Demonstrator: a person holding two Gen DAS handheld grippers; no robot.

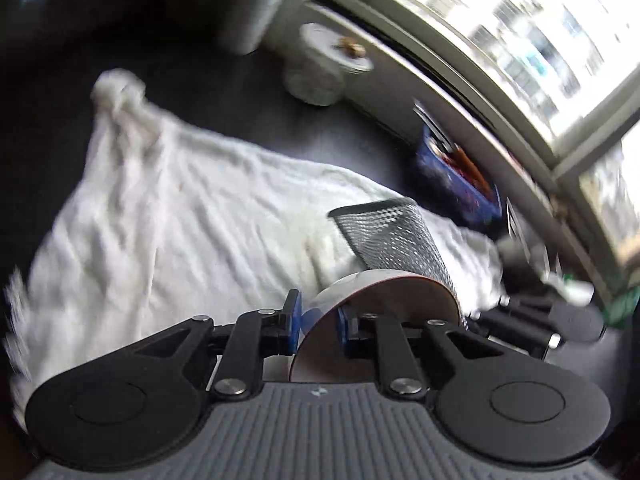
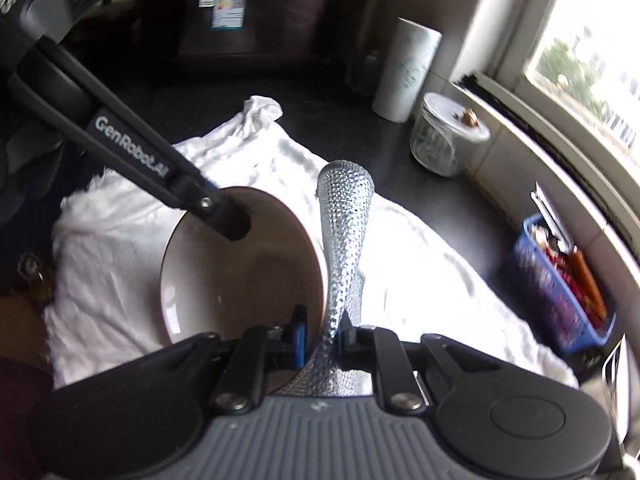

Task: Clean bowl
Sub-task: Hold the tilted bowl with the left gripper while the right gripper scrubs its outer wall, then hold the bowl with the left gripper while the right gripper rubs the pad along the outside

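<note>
A bowl, tan inside and white outside, is held tilted above a white towel. My left gripper is shut on its rim. In the right wrist view the bowl faces the camera, and the left gripper reaches in from the upper left to pinch its far rim. My right gripper is shut on a silver mesh scrubbing cloth, which stands up just right of the bowl's edge. The same mesh cloth shows behind the bowl in the left wrist view, with the right gripper blurred at the right.
The towel lies on a dark counter. A lidded glass jar and a white paper roll stand at the back by the window sill. A blue basket of utensils sits at the right. A dark red appliance is behind.
</note>
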